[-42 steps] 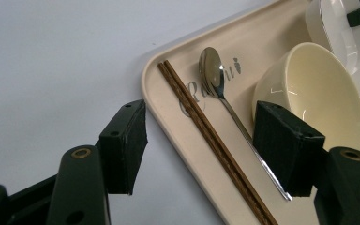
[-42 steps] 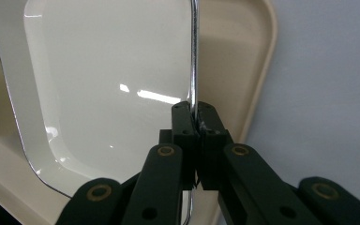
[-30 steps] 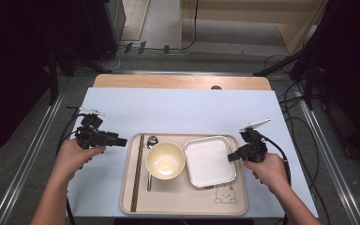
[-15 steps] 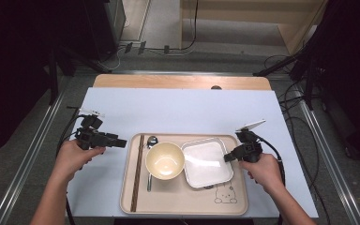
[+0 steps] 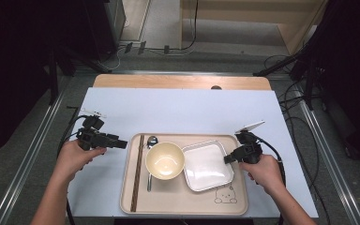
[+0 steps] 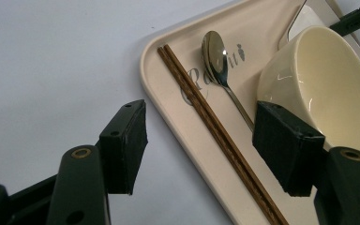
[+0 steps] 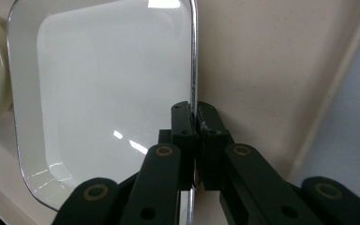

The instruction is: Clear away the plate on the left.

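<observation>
1. A beige tray (image 5: 183, 199) with a small bear drawing at its near right corner lay on the pale blue table (image 5: 178, 110), close to the person's edge.
2. On the tray sat a square white plate (image 5: 207, 166) with a thin metallic rim, occupying the right half, its right edge just inside the tray's right side.
3. The right gripper (image 5: 228, 159) was clenched on that plate's right rim; in the right gripper view the two black pads (image 7: 183, 124) met on the thin edge, one inside the plate and one outside over the tray.
4. The right hand (image 5: 265, 172) held this gripper from the tray's right side, over the table's near right area.
5. A cream bowl (image 5: 164, 161) stood upright and empty at the middle of the tray, just beside the plate's left edge; whether they touched I could not tell.
6. A metal spoon (image 5: 150, 159) lay left of the bowl, its handle passing under the bowl's side, and a pair of dark wooden chopsticks (image 5: 137, 173) lay parallel along the tray's left side.
7. The left gripper (image 5: 123, 142) was released, jaws spread wide and holding nothing, hovering at the tray's far left corner.
8. In the left gripper view one jaw stood over bare table, the other in front of the bowl, with the chopsticks running between them.
</observation>
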Demonstrator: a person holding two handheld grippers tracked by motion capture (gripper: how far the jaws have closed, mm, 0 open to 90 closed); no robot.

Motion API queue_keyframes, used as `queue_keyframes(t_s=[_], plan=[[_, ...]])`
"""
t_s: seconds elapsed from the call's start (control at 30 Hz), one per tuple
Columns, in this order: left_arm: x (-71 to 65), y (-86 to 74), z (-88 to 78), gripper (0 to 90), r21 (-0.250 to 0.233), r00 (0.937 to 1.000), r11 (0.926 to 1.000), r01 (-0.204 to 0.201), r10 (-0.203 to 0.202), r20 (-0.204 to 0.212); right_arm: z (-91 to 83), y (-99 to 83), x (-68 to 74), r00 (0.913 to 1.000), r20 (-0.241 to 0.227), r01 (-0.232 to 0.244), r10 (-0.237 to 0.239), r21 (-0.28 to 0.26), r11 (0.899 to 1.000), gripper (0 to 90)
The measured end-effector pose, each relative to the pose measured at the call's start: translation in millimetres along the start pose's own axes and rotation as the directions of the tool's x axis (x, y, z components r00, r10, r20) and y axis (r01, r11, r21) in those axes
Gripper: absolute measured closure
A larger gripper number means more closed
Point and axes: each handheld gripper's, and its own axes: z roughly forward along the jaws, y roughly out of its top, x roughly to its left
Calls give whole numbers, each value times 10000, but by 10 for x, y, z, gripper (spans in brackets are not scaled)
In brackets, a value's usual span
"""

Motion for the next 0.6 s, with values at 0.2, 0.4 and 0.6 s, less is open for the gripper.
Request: queue_keyframes(t_s=[0.2,0.4,0.6], plan=[[-9,0,9,367,106,10000,9999,-16,17,-30,-68,0,12,9995,-315,5,-9,-137,9999,778],[-28,-16,10,367,100,9999,9999,-128,128,-39,-179,-14,29,9987,-368,332,-357,-679,9971,700],[-47,-63,33,368,172,9999,9998,-125,126,-58,-318,-40,61,9906,-355,1253,-1319,-1481,9810,603]])
